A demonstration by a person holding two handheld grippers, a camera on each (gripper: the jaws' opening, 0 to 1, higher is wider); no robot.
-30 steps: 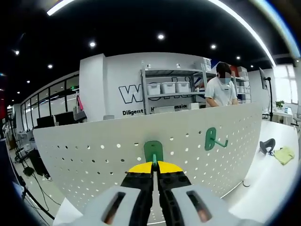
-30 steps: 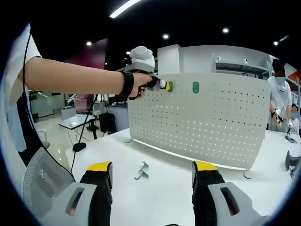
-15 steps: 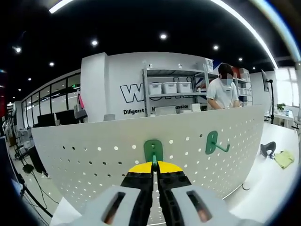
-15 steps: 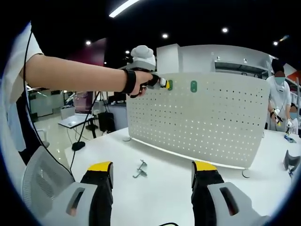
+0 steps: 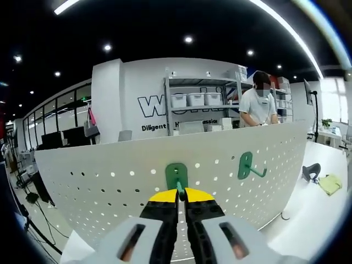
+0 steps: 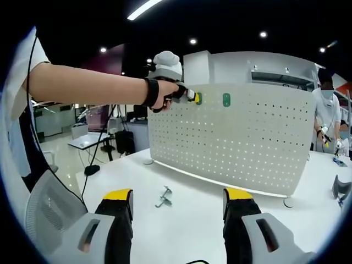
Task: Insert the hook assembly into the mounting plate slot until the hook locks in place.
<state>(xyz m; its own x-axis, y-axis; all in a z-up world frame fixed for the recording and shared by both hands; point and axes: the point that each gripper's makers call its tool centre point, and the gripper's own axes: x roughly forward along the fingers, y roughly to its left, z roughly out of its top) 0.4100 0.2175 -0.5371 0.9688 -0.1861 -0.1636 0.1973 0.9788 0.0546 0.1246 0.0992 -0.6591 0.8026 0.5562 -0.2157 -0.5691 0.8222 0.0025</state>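
Note:
A white perforated mounting plate (image 5: 110, 192) (image 6: 247, 137) stands upright on the white table (image 6: 192, 220). In the left gripper view my left gripper (image 5: 180, 193) is shut on the prong of a green hook (image 5: 176, 175) whose back plate lies against the board near its top edge. A second green hook (image 5: 246, 165) (image 6: 226, 100) hangs on the board to the right of it. In the right gripper view the left gripper (image 6: 193, 98) is held by a person's hand at the board's top left. My right gripper (image 6: 177, 206) stands open and empty above the table.
A loose metal hook (image 6: 164, 197) lies on the table in front of the board. A person (image 5: 259, 104) (image 6: 326, 115) stands behind the board near shelves (image 5: 201, 104). A dark tool (image 5: 312, 170) and a yellow cloth (image 5: 332, 182) lie at the right. A chair back (image 6: 44, 209) is at the lower left.
The left gripper view has shifted slightly; the held green hook stays against the board. The right gripper has barely moved.

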